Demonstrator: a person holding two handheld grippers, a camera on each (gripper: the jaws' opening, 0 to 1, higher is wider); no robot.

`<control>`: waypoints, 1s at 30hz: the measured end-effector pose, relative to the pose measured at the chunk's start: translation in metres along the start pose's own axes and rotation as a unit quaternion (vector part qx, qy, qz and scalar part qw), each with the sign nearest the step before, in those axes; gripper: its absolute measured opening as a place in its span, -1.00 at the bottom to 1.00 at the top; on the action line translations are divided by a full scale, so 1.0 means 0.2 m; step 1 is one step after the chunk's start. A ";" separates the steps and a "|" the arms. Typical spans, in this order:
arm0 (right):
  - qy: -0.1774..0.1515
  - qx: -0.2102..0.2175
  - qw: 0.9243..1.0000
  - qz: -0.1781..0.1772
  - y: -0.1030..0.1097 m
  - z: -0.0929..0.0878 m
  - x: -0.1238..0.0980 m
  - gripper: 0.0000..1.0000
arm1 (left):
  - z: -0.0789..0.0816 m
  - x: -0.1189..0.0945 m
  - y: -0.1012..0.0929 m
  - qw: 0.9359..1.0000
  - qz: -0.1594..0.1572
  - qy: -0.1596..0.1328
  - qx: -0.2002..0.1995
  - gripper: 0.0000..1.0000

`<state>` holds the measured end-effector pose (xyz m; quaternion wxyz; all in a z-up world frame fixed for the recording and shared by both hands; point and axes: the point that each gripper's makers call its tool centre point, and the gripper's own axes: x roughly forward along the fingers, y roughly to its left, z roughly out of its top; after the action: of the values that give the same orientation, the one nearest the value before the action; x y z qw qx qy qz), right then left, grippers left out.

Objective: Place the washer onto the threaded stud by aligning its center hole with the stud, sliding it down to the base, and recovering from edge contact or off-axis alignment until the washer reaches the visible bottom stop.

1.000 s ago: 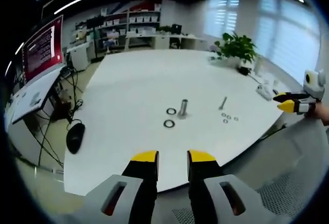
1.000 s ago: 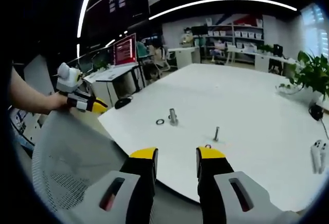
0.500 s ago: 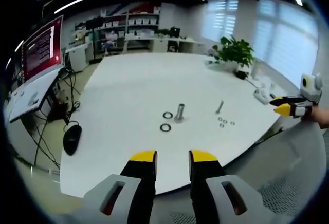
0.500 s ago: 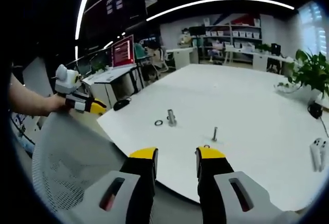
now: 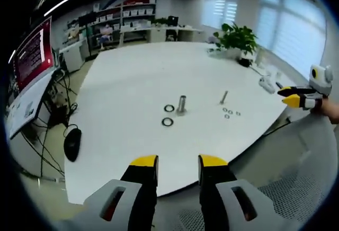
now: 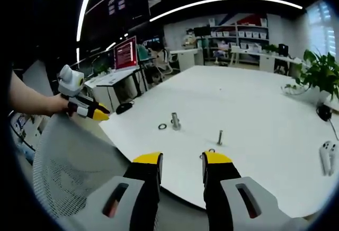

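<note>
Left gripper view: the left tongs (image 5: 178, 162) hang released before the desk (image 5: 132, 77) near edge; two washers (image 5: 168, 115) lie beside the stud (image 5: 181, 105), mid-desk.

Right gripper view: the right tongs (image 6: 181, 160) are released too. Judged: approach; next, grasp a washer

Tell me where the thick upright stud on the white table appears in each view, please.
Left gripper view: the thick stud stands near the picture's centre, two washers just left of it.
Right gripper view: the stud is centre-left, one washer beside it.
Shared landmark: the thin bolt standing nearby.
</note>
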<state>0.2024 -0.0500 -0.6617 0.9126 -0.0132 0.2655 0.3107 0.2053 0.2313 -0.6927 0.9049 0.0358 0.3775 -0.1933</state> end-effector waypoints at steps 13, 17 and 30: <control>0.002 0.001 1.000 -0.004 -0.01 -0.01 0.00 -0.35 | -0.01 0.19 0.02 0.995 -0.030 0.089 0.041 -0.47; 0.008 0.000 1.000 -0.005 -0.01 -0.02 0.00 -0.35 | 0.02 0.26 0.03 0.993 -0.040 0.101 0.042 -0.43; 0.008 0.000 1.000 -0.011 -0.02 -0.02 0.00 -0.35 | 0.01 0.46 0.04 0.971 -0.063 0.186 0.134 -0.41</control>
<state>0.2035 -0.0539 -0.6650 0.9139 -0.0180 0.2724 0.3006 0.2688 0.2081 -0.7560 0.7916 0.1686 0.5117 -0.2883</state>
